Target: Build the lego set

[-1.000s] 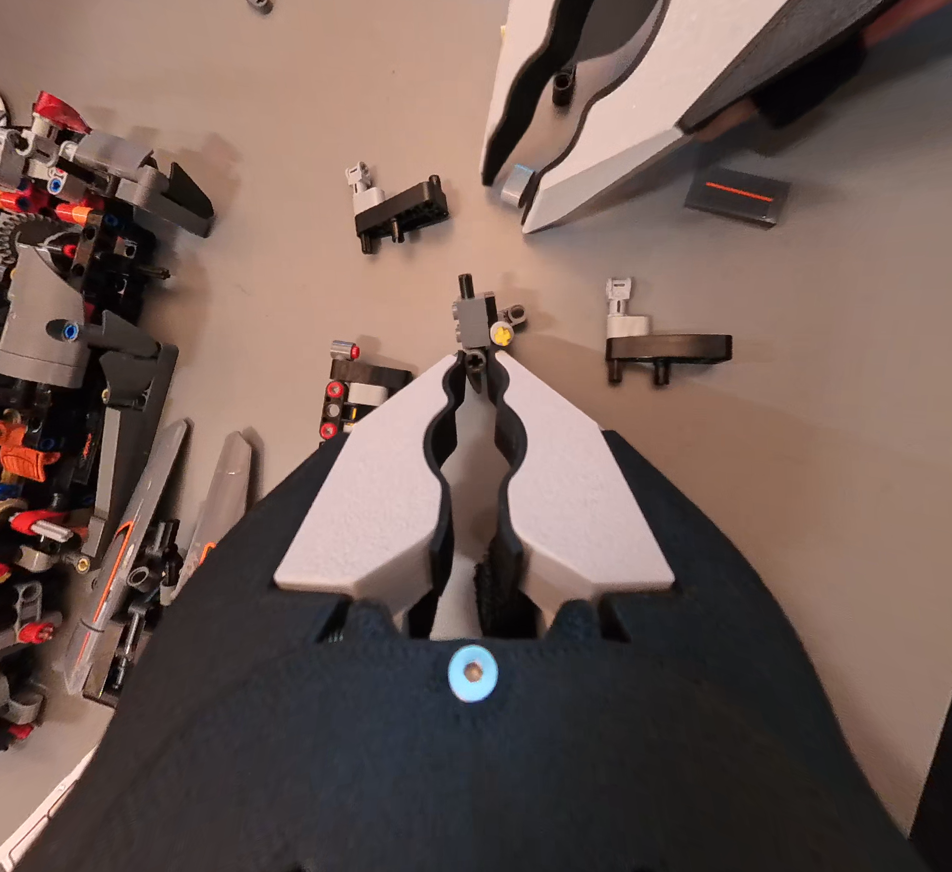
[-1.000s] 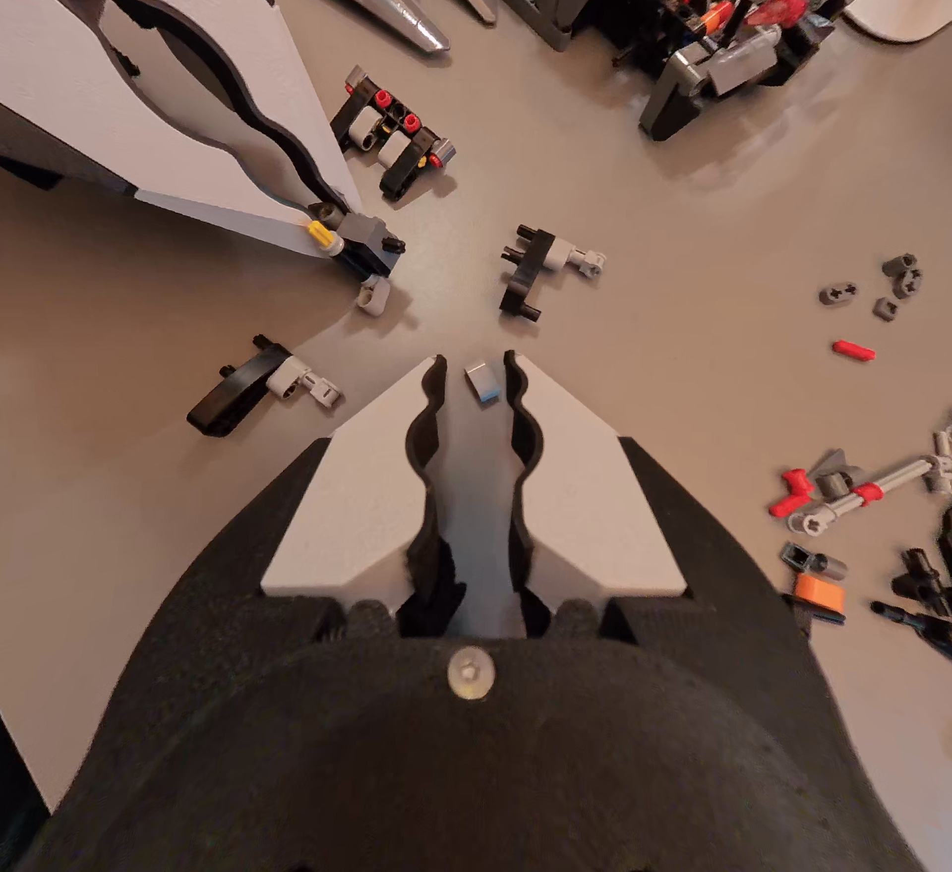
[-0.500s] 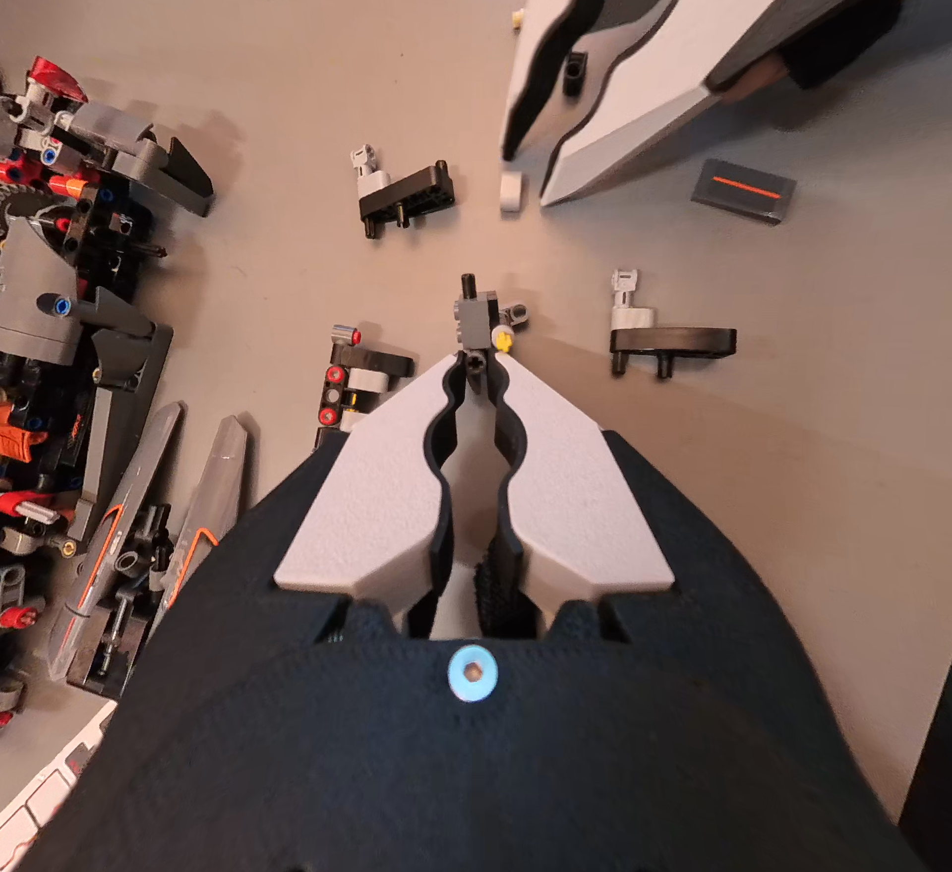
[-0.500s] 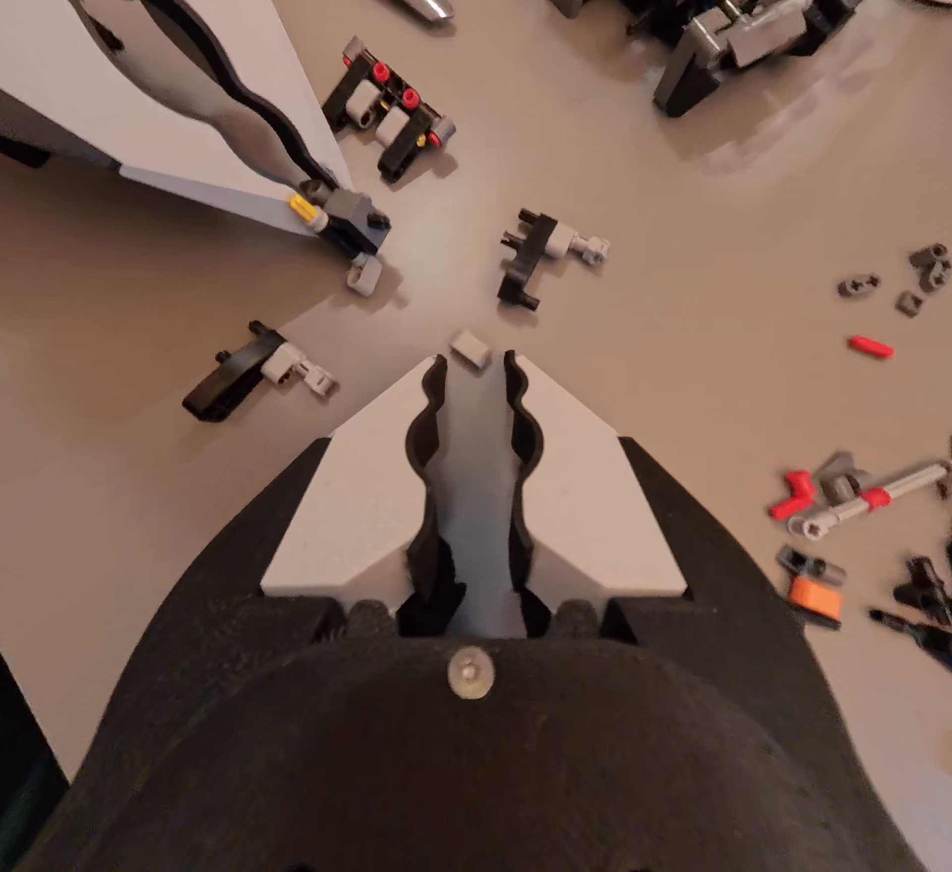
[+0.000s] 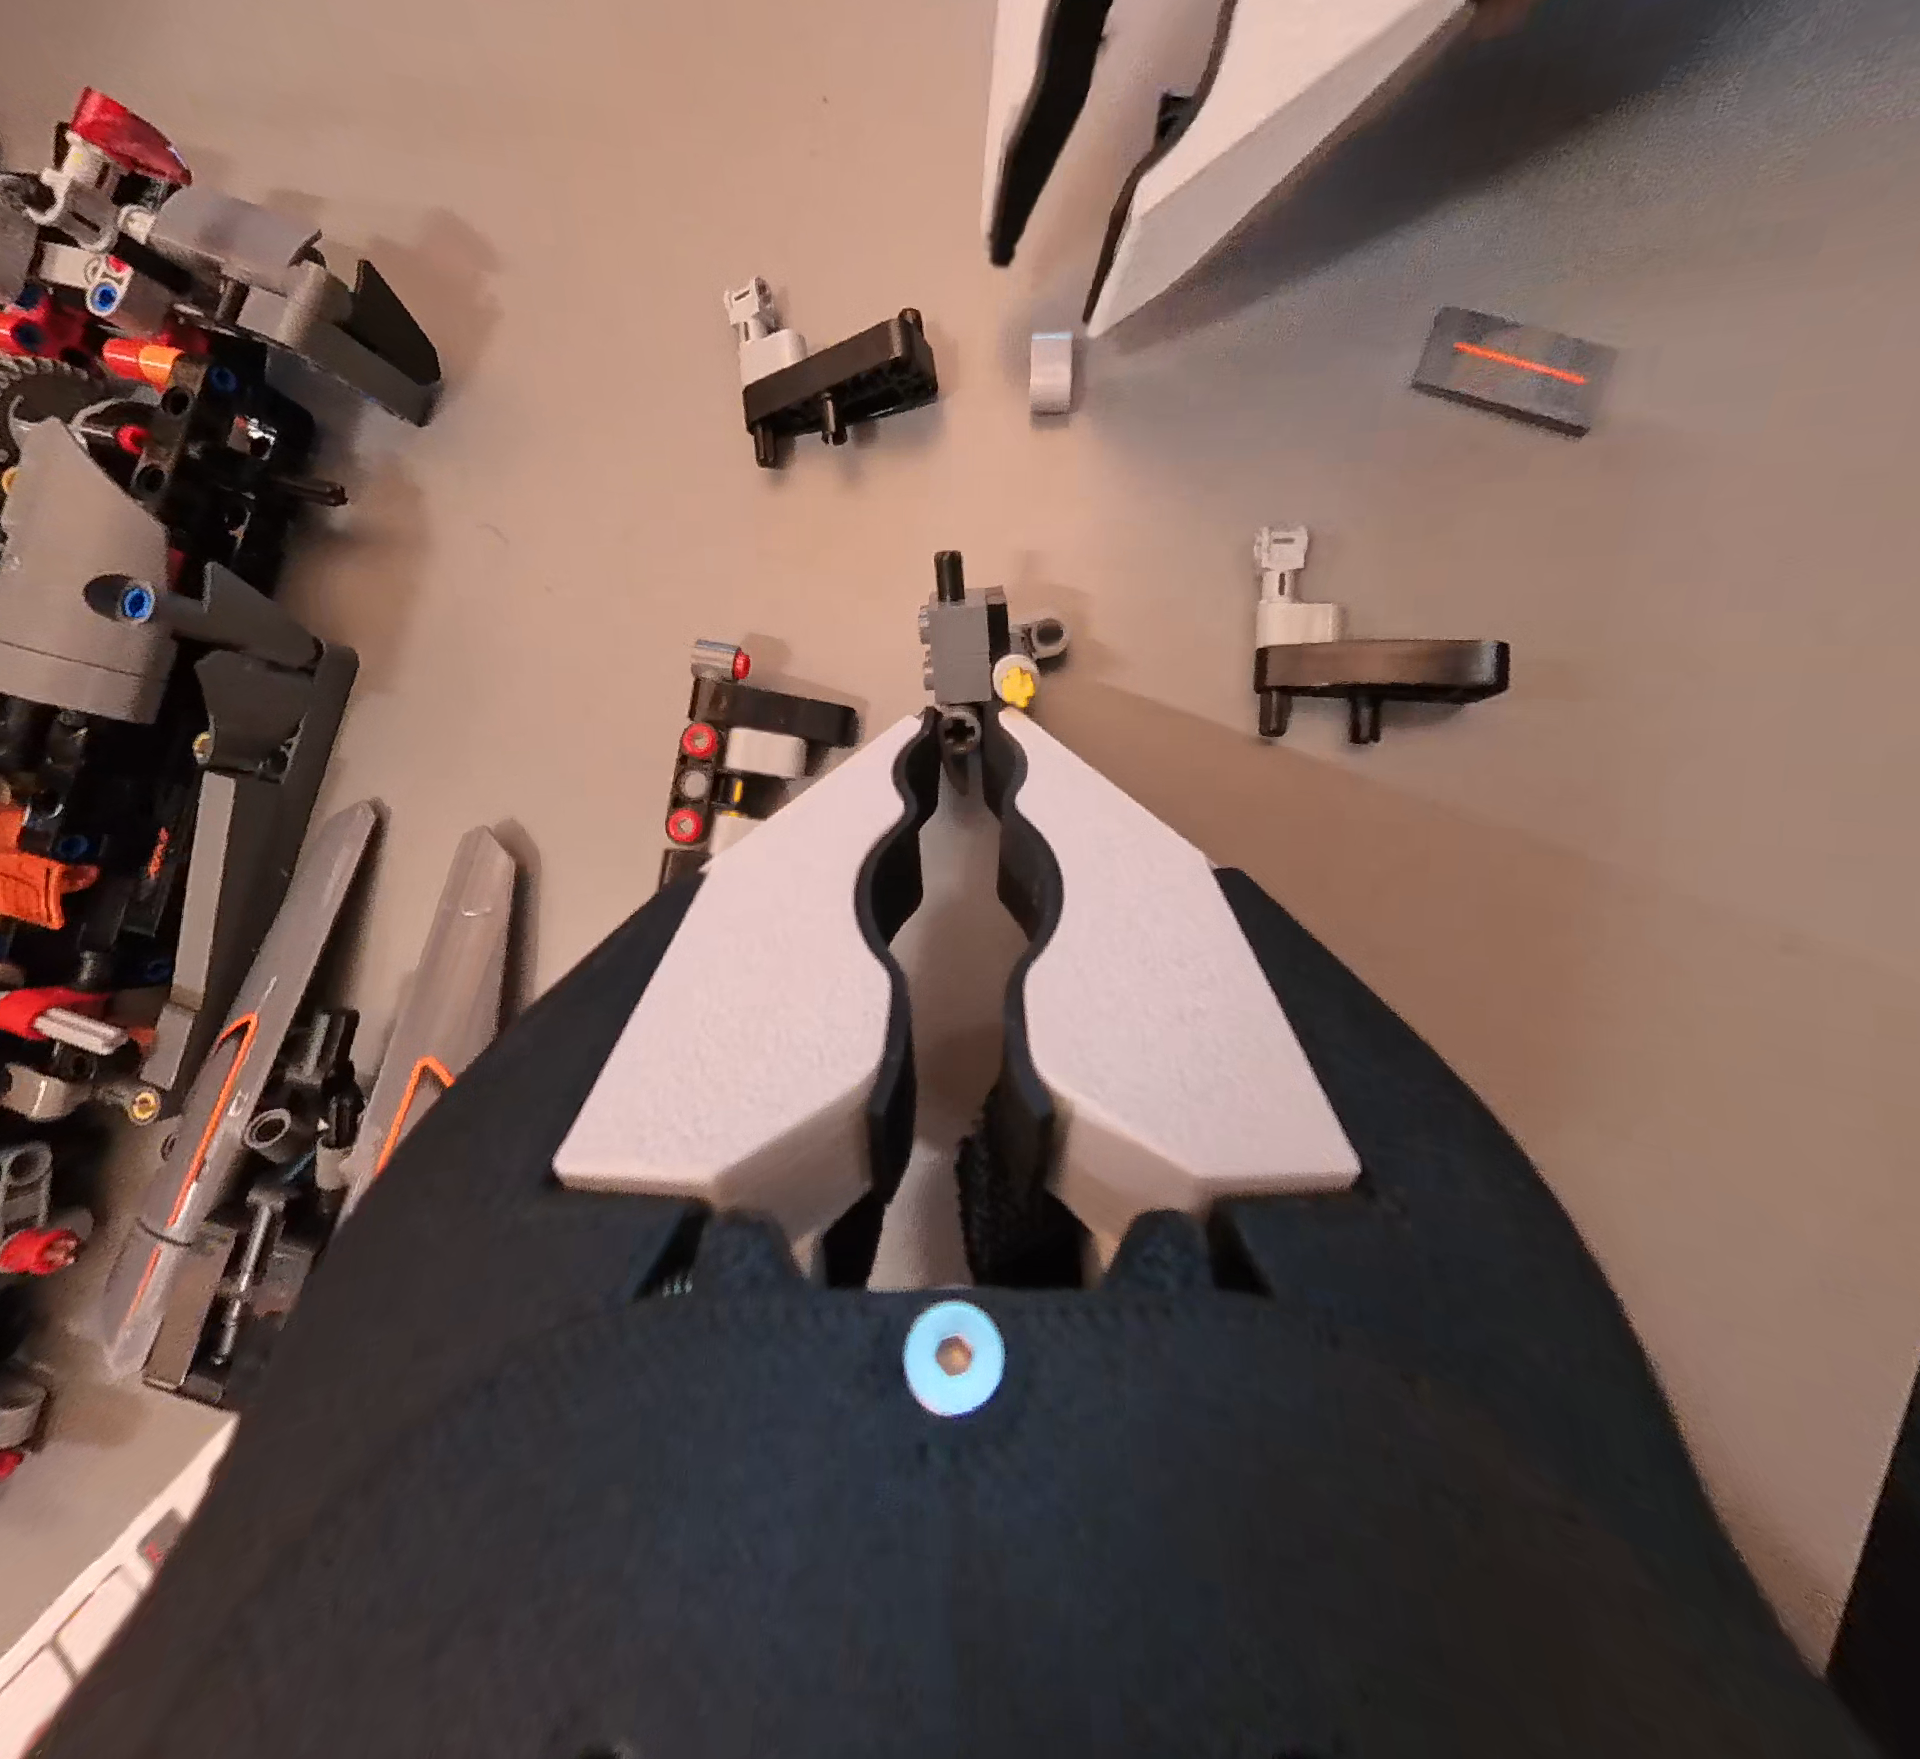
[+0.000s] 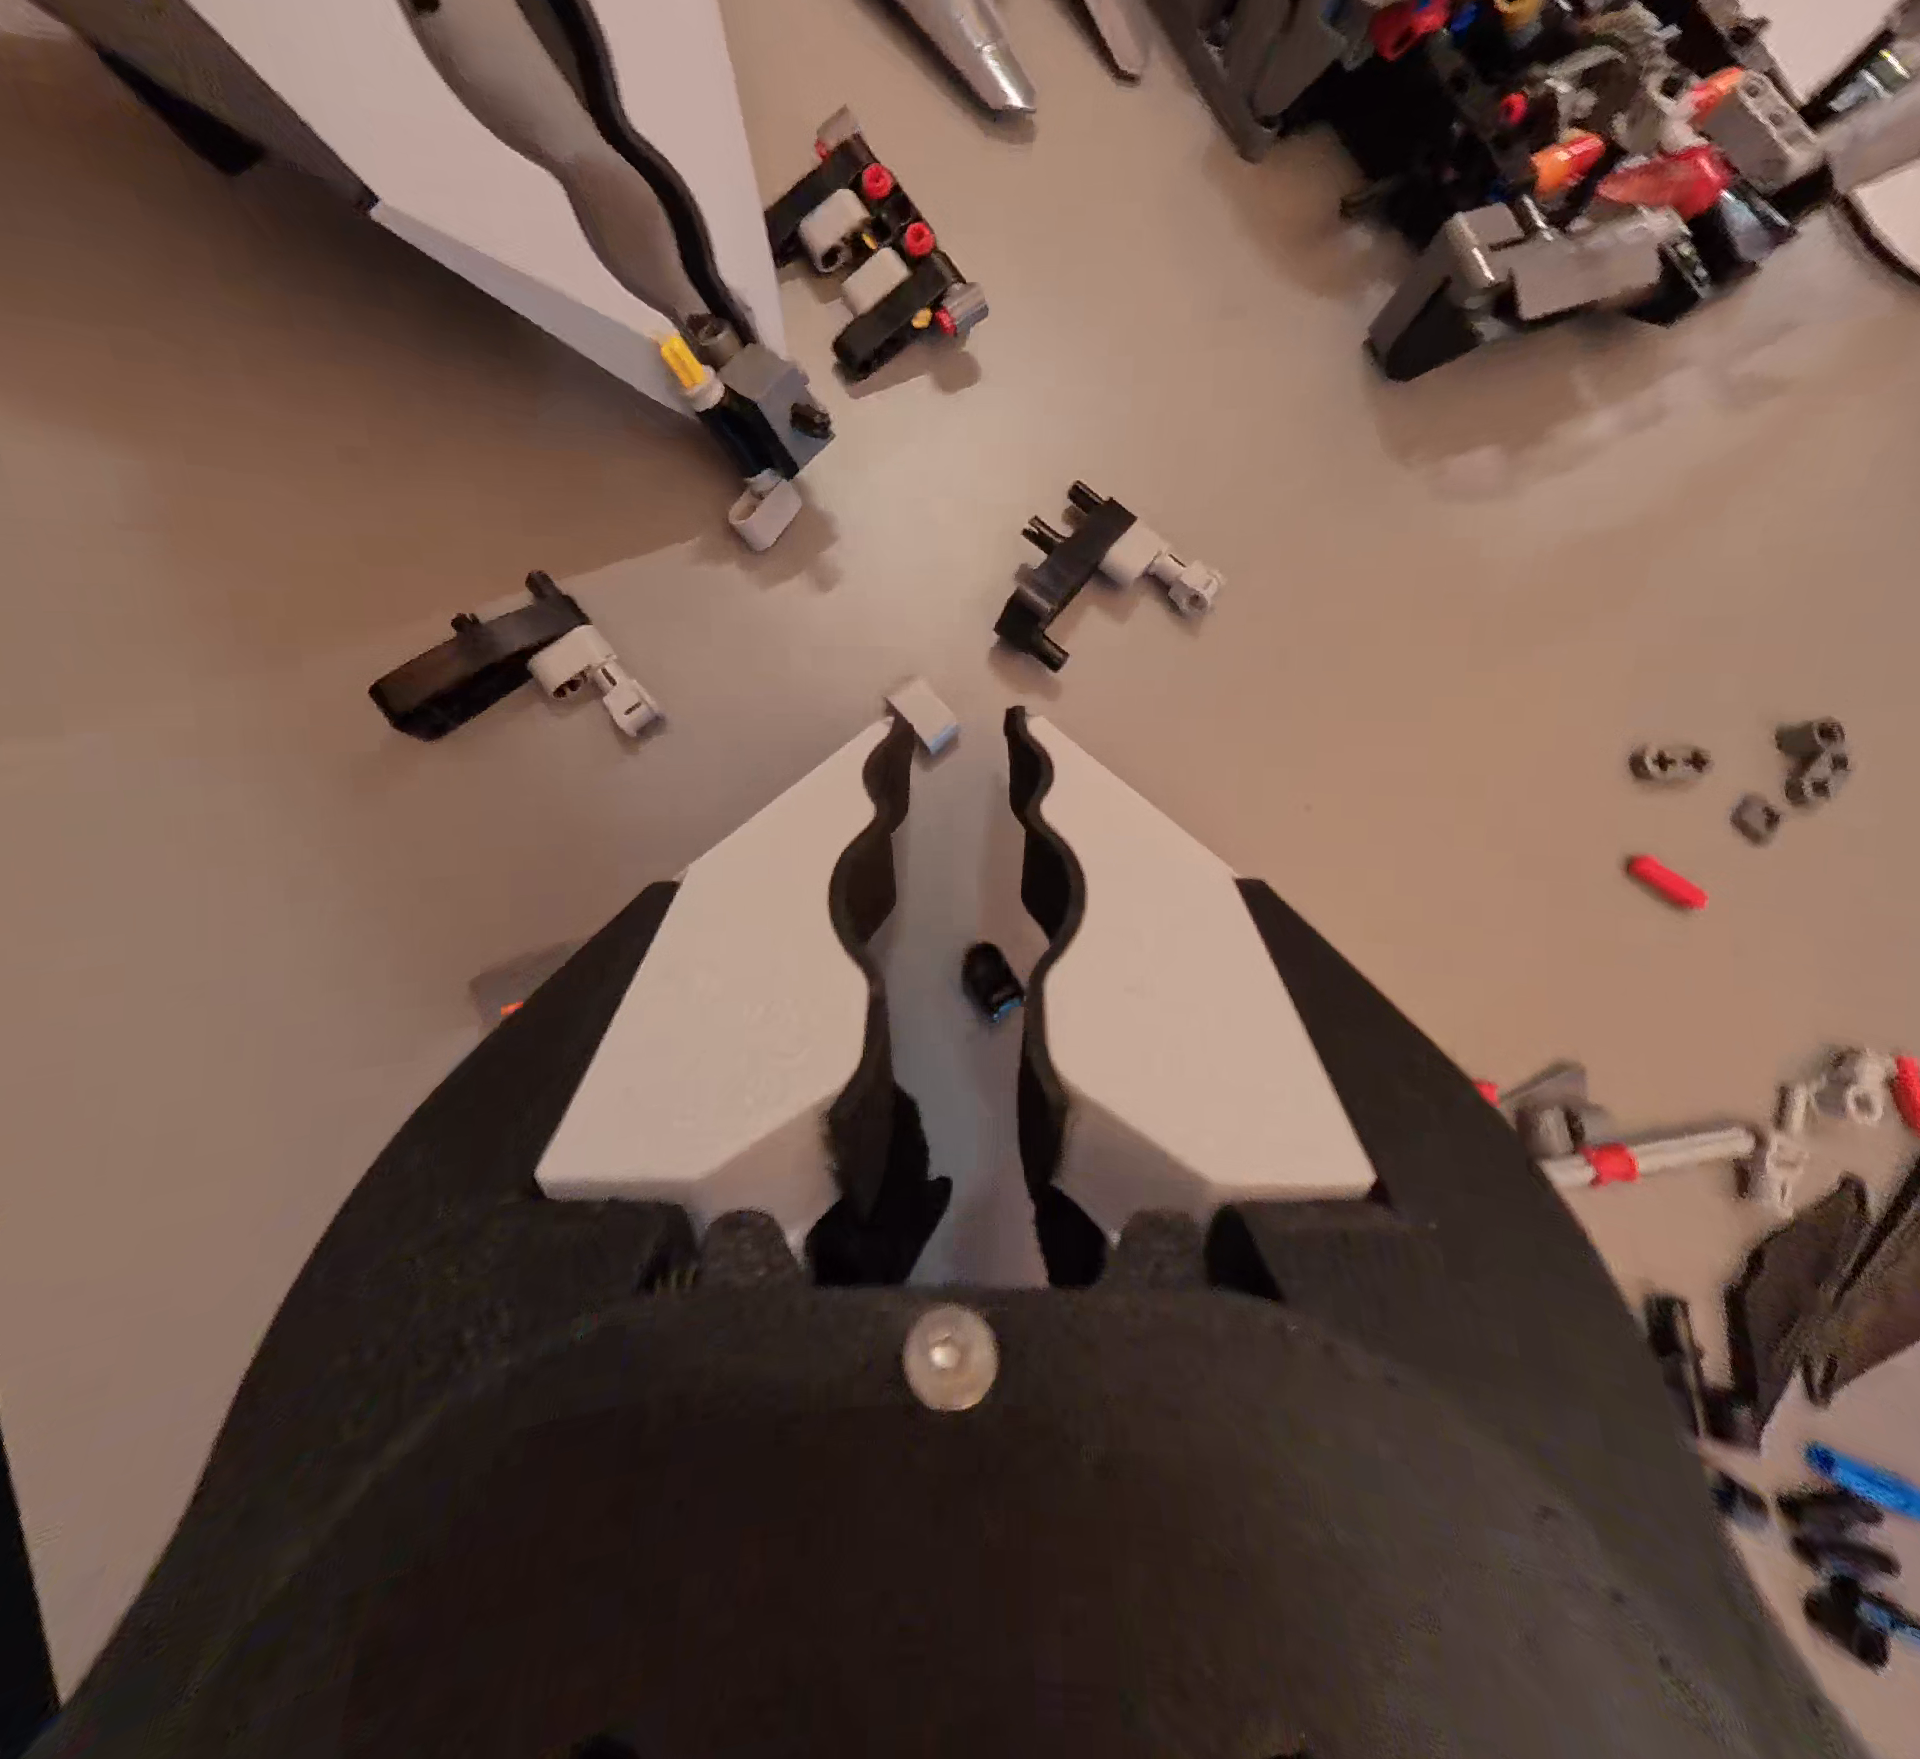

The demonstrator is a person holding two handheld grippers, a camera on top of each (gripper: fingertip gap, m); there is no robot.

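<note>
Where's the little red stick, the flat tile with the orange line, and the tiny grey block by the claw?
red stick (image 6: 1665,881), right wrist view, middle
tile (image 5: 1513,371), left wrist view, top face
grey block (image 6: 923,714), right wrist view, top

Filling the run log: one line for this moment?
left gripper: shut on small grey sub-assembly | right gripper: open, above light grey piece | table
</note>
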